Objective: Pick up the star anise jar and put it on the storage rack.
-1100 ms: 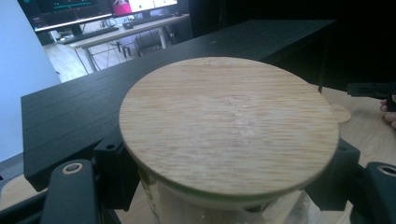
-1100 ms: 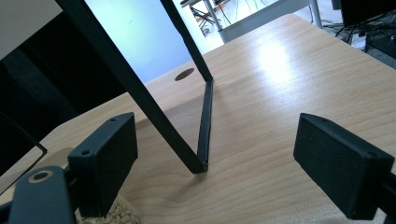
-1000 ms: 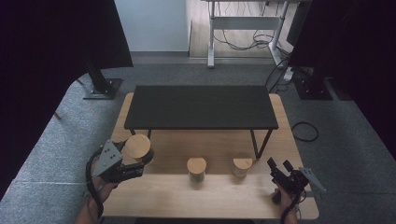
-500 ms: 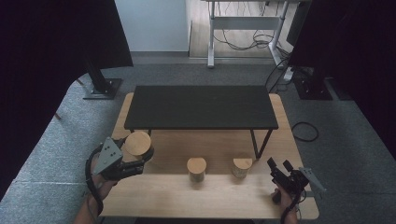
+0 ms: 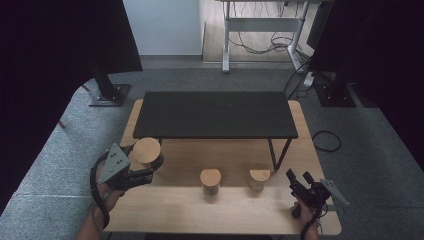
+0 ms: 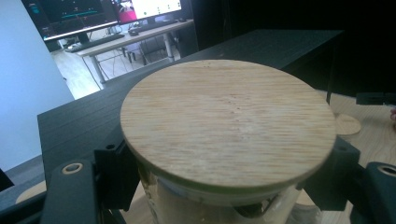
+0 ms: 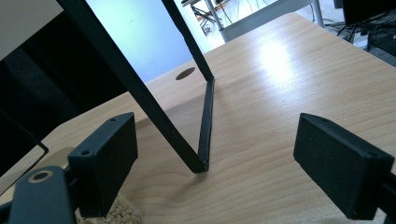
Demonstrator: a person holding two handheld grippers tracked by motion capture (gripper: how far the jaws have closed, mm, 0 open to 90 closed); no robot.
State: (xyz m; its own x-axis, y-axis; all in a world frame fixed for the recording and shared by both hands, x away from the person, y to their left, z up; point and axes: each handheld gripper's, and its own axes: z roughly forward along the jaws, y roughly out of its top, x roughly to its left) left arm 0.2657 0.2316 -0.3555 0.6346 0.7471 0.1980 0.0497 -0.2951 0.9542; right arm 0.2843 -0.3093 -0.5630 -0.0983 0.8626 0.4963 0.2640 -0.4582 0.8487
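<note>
Your left gripper (image 5: 150,167) is clamped on the wood-lidded jar (image 5: 146,151), its jaws pressed against the glass just under the lid, and over the last second it has carried the jar slightly up and toward the black raised shelf (image 5: 215,114) at the counter's (image 5: 200,215) left end; judge this as transport under way, so keep the grip firm. Two smaller lidded jars (image 5: 210,181) stand mid-counter. Your right gripper (image 5: 300,186) rests unchanged at the right, jaws wide apart and empty.
</note>
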